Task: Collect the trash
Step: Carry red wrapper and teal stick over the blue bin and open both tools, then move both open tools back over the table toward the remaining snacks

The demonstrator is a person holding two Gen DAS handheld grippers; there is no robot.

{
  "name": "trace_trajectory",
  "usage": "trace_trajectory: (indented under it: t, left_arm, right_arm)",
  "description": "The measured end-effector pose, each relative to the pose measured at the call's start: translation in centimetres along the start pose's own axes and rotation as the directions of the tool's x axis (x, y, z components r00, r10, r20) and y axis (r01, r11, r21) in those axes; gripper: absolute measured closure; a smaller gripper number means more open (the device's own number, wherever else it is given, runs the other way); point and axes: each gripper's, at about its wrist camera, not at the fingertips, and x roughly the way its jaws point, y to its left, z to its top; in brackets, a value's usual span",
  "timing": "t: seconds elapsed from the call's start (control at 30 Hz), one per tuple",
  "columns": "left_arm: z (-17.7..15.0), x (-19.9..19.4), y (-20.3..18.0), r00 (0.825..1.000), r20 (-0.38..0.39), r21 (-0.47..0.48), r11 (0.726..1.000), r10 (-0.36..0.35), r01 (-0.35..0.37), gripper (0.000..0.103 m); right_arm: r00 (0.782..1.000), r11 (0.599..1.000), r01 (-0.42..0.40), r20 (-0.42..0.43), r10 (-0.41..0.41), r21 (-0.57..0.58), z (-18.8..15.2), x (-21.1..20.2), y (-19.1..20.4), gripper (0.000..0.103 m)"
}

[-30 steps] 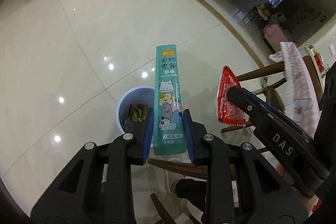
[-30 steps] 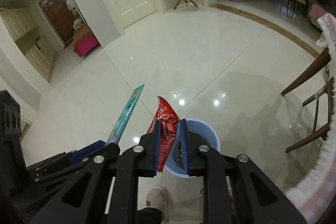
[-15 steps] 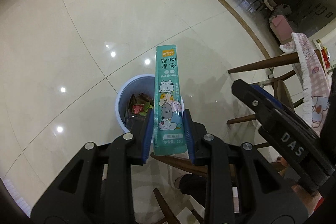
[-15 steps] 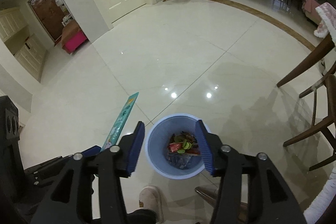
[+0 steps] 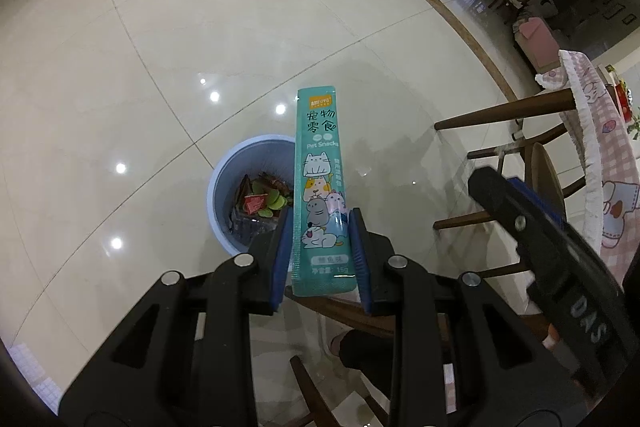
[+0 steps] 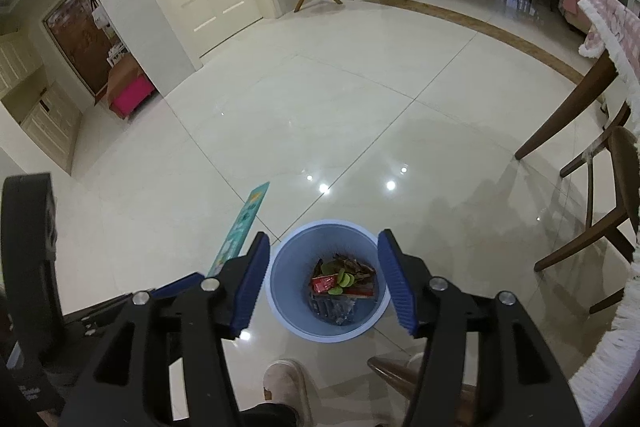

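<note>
Left grips sachet; right spread over bin.

My left gripper point(image 5: 320, 259) is clamped on the lower end of a teal sachet point(image 5: 319, 183), which stands upright between the blue pads point(image 5: 282, 259). My right gripper point(image 6: 323, 285) is spread wide and holds nothing; I see the blue bin point(image 6: 292, 315) on the tiled floor point(image 6: 320, 107) between its fingers. Wrappers point(image 6: 342, 279) lie inside the bin. A wooden chair point(image 6: 600, 211) stands to the right.
</note>
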Motion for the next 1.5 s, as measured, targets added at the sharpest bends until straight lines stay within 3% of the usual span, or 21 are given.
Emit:
trace_trajectory:
  t: [0.2, 0.23, 0.27, 0.7, 0.97, 1.17, 1.3, 1.4, 1.5]
  left_arm:
    - [0.7, -1.0, 0.4, 1.000, 0.021, -0.010, 1.000, -0.012, 0.012, 0.069]
    - [0.8, -1.1, 0.5, 1.000, 0.023, -0.021, 1.000, -0.015, 0.016, 0.042]
    - [0.8, -1.4, 0.5, 0.999, 0.040, -0.029, 1.000, -0.009, 0.010, 0.032]
    - [-0.7, -8.1, -2.0, 0.989, 0.145, 0.030, 0.999, -0.017, 0.013, 0.032]
    - [-2.8, -15.1, -7.7, 0.962, 0.262, 0.145, 0.989, -0.071, 0.033, 0.032]
    - [-5.5, -17.9, -15.4, 0.947, 0.286, 0.292, 0.954, -0.149, 0.063, 0.032]
    - [-7.6, -17.7, -21.3, 0.947, 0.256, 0.388, 0.918, -0.192, 0.081, 0.032]
    - [-9.6, -17.1, -27.1, 0.950, 0.204, 0.487, 0.866, -0.236, 0.111, 0.032]
    - [-11.4, -16.1, -32.3, 0.955, 0.152, 0.572, 0.811, -0.255, 0.125, 0.032]
  right_arm:
    - [0.994, 0.999, 0.038, 0.099, -0.037, 0.000, 0.4, -2.5, -0.5, 0.047]
    - [0.993, 0.999, 0.035, 0.115, -0.035, 0.004, 0.4, -3.0, -0.6, 0.047]
    - [0.991, 0.999, 0.036, 0.126, -0.036, 0.006, 0.4, -3.3, -0.8, 0.047]
    - [0.980, 0.999, 0.023, 0.196, -0.027, 0.022, 0.1, -9.1, -2.1, 0.046]
    - [0.956, 0.997, 0.007, 0.293, -0.027, 0.071, -0.5, -17.4, -5.1, 0.045]
    - [0.922, 0.988, 0.044, 0.375, -0.098, 0.150, -2.1, -25.0, -11.0, 0.043]
    - [0.898, 0.971, 0.107, 0.399, -0.187, 0.214, -4.1, -29.4, -16.8, 0.042]
    - [0.879, 0.943, 0.174, 0.387, -0.278, 0.283, -6.0, -31.9, -21.3, 0.042]
    - [0.834, 0.886, 0.311, 0.348, -0.428, 0.343, -8.1, -34.3, -25.9, 0.042]
